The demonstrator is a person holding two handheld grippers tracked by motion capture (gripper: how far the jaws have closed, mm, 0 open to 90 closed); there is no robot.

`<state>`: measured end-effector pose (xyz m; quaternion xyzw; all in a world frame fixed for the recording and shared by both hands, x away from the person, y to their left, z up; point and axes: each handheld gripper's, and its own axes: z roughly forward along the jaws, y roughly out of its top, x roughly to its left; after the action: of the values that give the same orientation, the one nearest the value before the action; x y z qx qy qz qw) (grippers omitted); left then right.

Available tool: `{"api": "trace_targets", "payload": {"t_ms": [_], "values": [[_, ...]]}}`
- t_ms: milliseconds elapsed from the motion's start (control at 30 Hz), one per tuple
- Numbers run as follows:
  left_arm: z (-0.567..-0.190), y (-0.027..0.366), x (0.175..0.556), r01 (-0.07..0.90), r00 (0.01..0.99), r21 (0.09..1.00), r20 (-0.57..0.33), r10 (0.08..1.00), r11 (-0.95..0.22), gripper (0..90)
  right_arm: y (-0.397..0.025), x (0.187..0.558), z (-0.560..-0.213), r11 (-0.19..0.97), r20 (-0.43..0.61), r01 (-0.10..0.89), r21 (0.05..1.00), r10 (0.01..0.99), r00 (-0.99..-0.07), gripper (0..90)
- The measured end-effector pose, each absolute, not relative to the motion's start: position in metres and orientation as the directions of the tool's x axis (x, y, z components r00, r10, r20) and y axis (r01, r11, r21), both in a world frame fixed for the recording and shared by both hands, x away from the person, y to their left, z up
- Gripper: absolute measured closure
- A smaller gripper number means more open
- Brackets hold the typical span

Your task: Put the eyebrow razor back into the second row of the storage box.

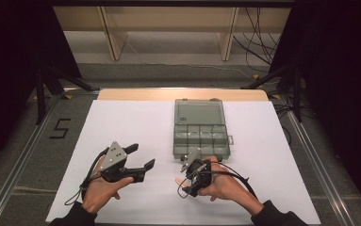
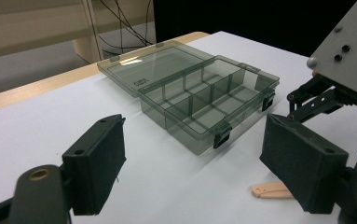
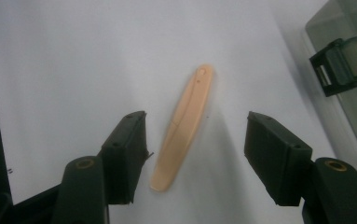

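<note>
An open, translucent grey compartment box [image 1: 201,129] lies at the middle of the white table [image 1: 121,122], its lid flat on the far side. The box [image 2: 204,100] has several divided cells, and all of them look bare. A slim peach-coloured stick [image 3: 184,126] lies flat on the table just in front of the box. My right gripper [image 3: 195,140] points down over the stick, open, with a jaw on each side and neither touching it. My left gripper [image 1: 141,156] is held open to the left of the box and holds nothing. In the left gripper view the stick [image 2: 271,190] lies near the right jaw.
Two black latches [image 2: 222,135] stick out from the box's near wall. Black tripod legs [image 1: 46,87] stand on the floor on both sides of the table. A wooden shelf [image 1: 168,23] and cables [image 1: 258,42] are at the back. A "5" mark [image 1: 60,128] is on the floor to the left.
</note>
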<state>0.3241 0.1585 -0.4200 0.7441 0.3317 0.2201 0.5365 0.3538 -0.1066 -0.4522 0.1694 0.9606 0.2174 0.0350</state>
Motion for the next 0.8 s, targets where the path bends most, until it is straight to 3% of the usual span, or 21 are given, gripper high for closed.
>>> {"api": "trace_targets", "payload": {"t_ms": [500, 800], "values": [[-0.421, 0.158, 0.324, 0.258, 0.686, 0.943, -0.025, 0.727, -0.211, 20.9, -0.089, 0.357, -0.461, 0.892, 0.004, 0.293, 0.345, 0.311, -0.951, 61.6], [-0.421, 0.158, 0.324, 0.255, 0.686, 0.944, -0.023, 0.727, -0.211, 20.9, -0.086, 0.360, -0.462, 0.902, 0.005, 0.290, 0.320, 0.305, -0.952, 69.7]]}}
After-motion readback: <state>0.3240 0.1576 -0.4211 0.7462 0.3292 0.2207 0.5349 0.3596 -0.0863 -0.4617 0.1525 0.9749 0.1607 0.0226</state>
